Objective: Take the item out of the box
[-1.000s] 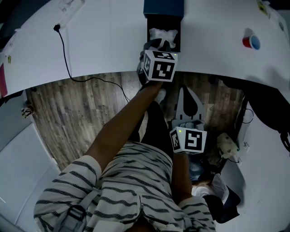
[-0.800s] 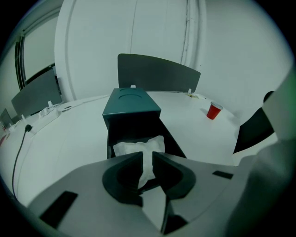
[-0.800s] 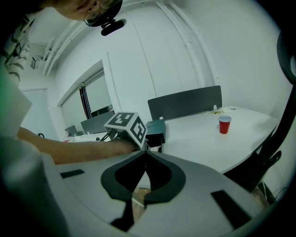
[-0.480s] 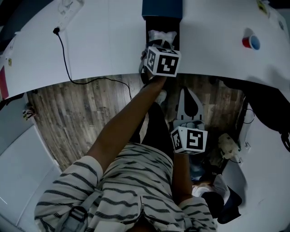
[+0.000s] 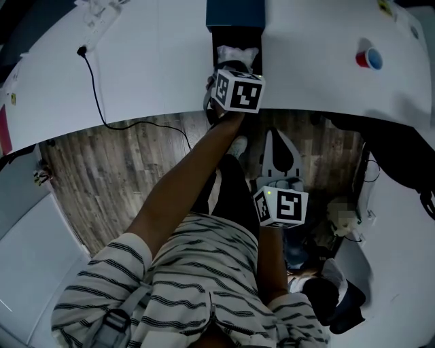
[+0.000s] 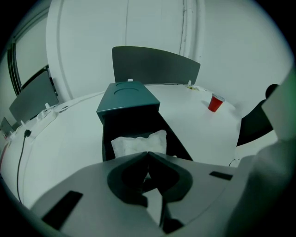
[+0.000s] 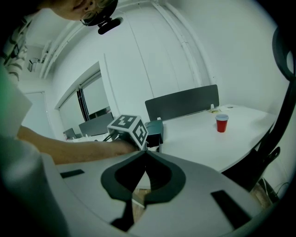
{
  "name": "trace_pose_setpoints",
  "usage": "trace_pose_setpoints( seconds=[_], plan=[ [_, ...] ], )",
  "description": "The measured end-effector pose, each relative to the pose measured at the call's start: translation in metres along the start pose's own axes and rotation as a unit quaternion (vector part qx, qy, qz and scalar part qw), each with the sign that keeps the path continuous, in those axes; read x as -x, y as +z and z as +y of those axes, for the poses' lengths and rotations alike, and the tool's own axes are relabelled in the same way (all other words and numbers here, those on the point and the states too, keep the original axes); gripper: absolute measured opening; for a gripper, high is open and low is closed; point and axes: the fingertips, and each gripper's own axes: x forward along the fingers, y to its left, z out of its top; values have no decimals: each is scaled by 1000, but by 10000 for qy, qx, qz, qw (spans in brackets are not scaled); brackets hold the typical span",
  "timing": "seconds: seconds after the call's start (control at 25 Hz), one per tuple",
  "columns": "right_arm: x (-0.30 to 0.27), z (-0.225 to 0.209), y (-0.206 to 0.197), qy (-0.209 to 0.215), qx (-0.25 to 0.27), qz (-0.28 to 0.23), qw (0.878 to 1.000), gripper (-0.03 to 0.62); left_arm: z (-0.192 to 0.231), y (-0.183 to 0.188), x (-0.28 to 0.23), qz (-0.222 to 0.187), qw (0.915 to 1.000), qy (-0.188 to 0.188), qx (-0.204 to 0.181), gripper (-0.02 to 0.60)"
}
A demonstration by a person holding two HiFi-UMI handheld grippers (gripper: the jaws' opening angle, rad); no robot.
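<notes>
At 12 o'clock on the table (image 5: pixel 156 61): box (image 6: pixel 127 99) stood open.
Left gripper (image 6: pixel 148 155): jaws pressed together at the box mouth, seemingly empty.
Item (image 6: pixel 136 141): white packet, lay inside the box.
Right gripper (image 7: pixel 144 155): jaws met, held at 5 o'clock.
Cup (image 6: pixel 215 102): red, 2 o'clock.

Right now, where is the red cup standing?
In the head view the red cup stands upright on the white table, at the upper right, well to the right of the dark box and apart from it.
</notes>
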Motion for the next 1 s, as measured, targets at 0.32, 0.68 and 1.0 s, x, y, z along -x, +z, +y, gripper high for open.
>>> trace_pose_setpoints(
  seconds=[0.32,0.68,1.0],
  plan=[
    [6,2,5,-49,55,-76,9999,18,-3,7,11,-210,9998,-42,22,25],
    [19,14,19,-61,159,-246,9996,18,-2,14,41,-474,9988,-80,14,25],
    [34,28,34,-154,257,-461,9985,18,0,19,75,-801,9966,-192,26,25]
  ],
)
